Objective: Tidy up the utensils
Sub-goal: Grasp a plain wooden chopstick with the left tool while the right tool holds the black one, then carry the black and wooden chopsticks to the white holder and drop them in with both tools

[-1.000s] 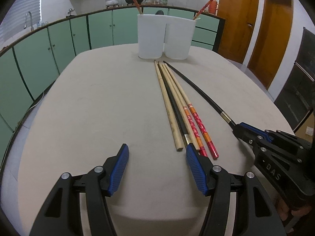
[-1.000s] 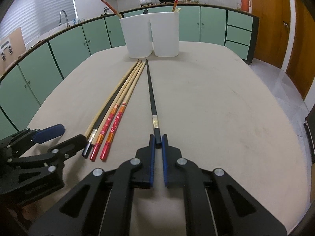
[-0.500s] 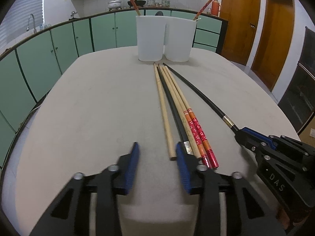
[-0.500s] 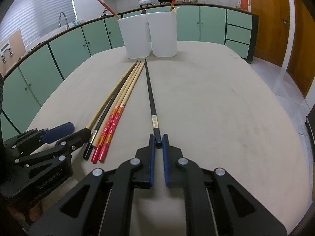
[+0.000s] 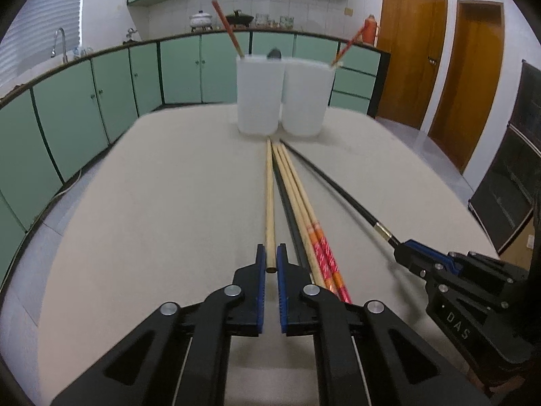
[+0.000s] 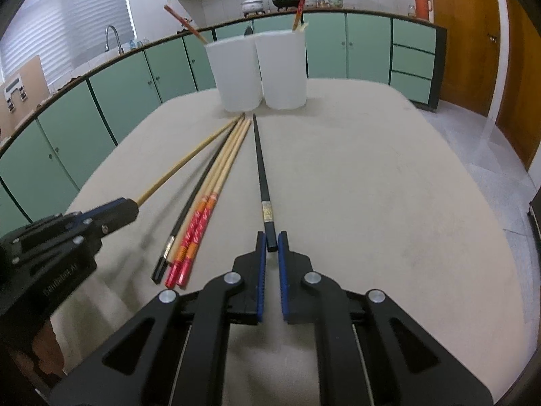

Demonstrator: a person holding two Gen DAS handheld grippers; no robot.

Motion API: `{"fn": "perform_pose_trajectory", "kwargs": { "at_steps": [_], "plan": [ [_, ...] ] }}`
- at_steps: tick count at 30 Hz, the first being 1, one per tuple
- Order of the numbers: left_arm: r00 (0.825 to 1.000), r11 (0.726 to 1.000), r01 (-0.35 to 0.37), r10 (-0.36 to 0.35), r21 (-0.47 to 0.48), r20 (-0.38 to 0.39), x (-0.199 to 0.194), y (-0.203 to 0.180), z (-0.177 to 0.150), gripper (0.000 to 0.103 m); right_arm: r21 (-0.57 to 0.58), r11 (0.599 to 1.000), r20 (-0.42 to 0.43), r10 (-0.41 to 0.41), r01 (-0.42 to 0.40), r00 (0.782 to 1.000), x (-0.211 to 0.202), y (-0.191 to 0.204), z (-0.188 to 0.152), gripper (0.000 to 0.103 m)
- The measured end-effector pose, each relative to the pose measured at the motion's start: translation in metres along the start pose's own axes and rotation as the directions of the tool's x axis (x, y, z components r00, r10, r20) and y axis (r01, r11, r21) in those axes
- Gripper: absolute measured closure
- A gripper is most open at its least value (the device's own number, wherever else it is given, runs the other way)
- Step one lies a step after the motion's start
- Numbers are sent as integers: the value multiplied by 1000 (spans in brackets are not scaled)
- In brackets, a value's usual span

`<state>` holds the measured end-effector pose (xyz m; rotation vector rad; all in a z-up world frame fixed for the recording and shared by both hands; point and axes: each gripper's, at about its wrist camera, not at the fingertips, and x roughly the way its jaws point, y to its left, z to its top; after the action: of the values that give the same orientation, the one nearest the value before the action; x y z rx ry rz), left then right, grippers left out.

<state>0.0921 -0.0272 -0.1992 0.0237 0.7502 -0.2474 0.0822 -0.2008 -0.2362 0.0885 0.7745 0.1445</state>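
Several chopsticks lie side by side on the beige table (image 5: pixel 152 203). My left gripper (image 5: pixel 269 260) is shut on the near end of a plain wooden chopstick (image 5: pixel 269 196). My right gripper (image 6: pixel 271 242) is shut on the near end of a black chopstick (image 6: pixel 261 169). Another black chopstick (image 5: pixel 287 209) and two red-ended wooden chopsticks (image 5: pixel 318 247) lie between them. Two white cups (image 5: pixel 260 94) (image 5: pixel 306 98) stand at the far end, each with a red-ended chopstick inside. In the right wrist view the left gripper (image 6: pixel 125 208) shows at left.
Green cabinets (image 5: pixel 84 111) and a counter with a sink run along the left and back. Wooden doors (image 5: pixel 470 77) stand at the right. The table's edges curve close on both sides of the grippers.
My left gripper has moved right and closed from wide open onto the plain wooden chopstick's end. My right gripper has stayed shut on the black chopstick.
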Motion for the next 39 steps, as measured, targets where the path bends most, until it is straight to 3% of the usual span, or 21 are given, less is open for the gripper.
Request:
{"fn": "perform_pose_trajectory", "kwargs": {
  "at_steps": [11,21,32,39],
  "plan": [
    [990,1000,-11,12,-8,142,-45,1,39,97,-59,998,134,-2,10,991,-41,7,30,97],
    [959,1000,9,-8,-3,284,-80,6,93,97,-50,998,236,59,-48,970,-78,-2,90,97],
    [944,999,41,-45,21,327,-86,6,139,97,17,985,217,163,-171,962,-91,-16,160,97],
    [939,998,59,-66,30,336,-91,7,154,97,-31,986,207,164,-162,964,-95,-9,184,97]
  ]
}}
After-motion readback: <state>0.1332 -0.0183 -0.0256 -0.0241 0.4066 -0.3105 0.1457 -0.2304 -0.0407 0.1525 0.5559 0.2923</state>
